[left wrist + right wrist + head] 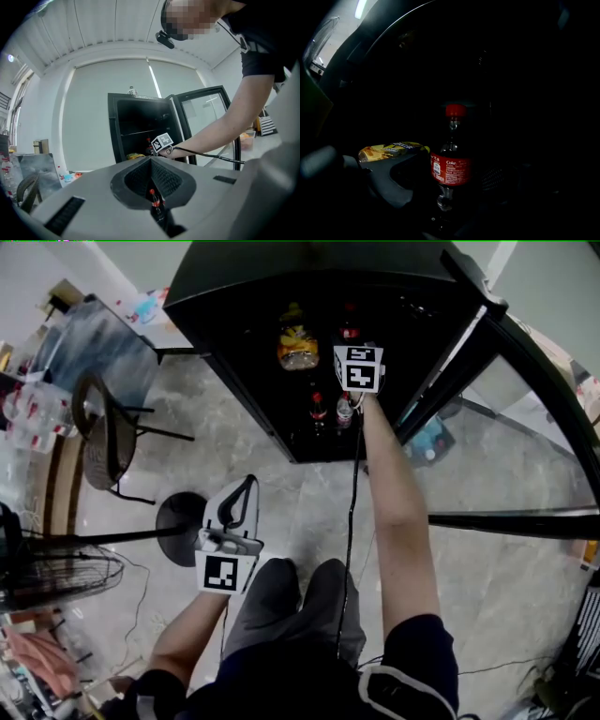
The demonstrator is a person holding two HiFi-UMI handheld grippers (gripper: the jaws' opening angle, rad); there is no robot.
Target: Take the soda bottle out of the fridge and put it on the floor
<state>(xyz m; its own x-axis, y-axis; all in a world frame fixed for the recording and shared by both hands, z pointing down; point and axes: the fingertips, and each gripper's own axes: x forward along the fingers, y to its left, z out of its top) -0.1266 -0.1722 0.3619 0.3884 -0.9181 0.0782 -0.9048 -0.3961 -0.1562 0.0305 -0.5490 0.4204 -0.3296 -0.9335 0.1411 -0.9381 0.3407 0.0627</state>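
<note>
Right gripper view looks into the dark fridge (281, 277), whose glass door (525, 371) stands open. The soda bottle (451, 171) stands upright inside, red cap up, between the fingers of the right gripper (446, 185). Those fingers are spread wide, one on either side of its red label. A yellow packet (389, 151) lies just beside the bottle, to its left. The left gripper (151, 161) hangs over the floor (309, 512), well apart from the fridge, with its fingers pressed together on nothing.
</note>
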